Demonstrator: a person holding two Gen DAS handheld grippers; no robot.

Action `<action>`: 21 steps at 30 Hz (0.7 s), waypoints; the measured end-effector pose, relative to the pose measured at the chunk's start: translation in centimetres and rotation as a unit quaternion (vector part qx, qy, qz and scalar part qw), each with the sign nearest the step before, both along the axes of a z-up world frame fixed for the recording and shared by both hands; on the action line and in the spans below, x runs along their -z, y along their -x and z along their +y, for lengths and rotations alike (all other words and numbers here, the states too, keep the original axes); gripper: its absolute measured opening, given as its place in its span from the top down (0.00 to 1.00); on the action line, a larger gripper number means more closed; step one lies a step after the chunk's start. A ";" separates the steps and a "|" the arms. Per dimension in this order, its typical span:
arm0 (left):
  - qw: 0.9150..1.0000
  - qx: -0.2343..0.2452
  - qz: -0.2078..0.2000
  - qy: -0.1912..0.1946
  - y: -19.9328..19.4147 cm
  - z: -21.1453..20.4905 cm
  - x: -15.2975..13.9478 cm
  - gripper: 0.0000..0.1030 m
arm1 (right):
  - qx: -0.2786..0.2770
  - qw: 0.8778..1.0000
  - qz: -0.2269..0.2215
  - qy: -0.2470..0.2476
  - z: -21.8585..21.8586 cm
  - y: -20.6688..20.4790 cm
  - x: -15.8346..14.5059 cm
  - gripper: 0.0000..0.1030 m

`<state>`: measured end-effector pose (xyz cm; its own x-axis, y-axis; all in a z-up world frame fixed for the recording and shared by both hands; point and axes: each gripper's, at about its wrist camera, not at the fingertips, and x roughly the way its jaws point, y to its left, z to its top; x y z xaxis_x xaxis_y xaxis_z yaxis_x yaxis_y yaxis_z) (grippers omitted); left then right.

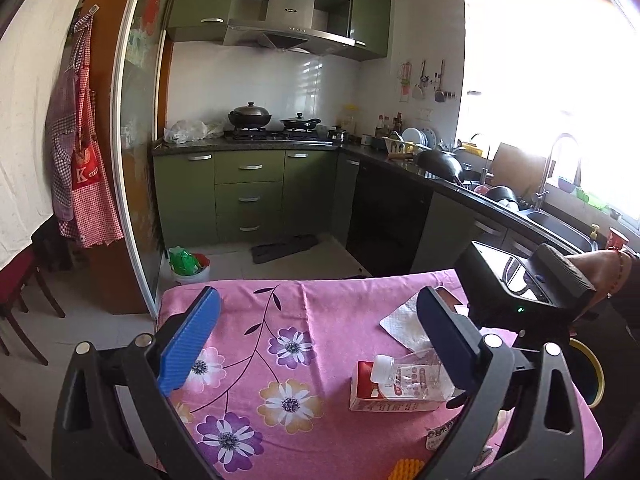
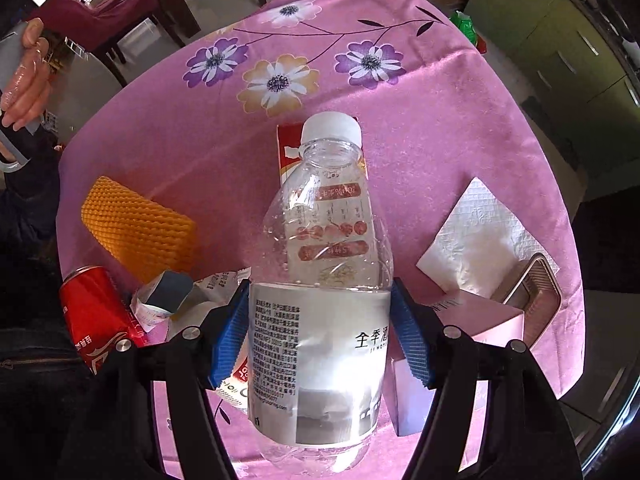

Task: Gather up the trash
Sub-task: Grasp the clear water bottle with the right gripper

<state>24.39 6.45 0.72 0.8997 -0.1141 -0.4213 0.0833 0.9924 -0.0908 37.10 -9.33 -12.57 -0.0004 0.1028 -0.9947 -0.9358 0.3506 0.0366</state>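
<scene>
Right wrist view: right tool pinches a clear bottle over the pink counter; red can at eight o'clock. Left tool is spread wide, empty.

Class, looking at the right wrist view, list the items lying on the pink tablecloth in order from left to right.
Red can → orange sponge → clear plastic bottle → white napkin → metal tin.
</scene>
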 end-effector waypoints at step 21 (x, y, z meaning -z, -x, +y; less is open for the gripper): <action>1.000 0.010 0.004 -0.003 -0.2 -0.3 0.6 0.09 | 0.033 0.995 -0.061 -0.073 -1.6 2.2 -4.3 0.38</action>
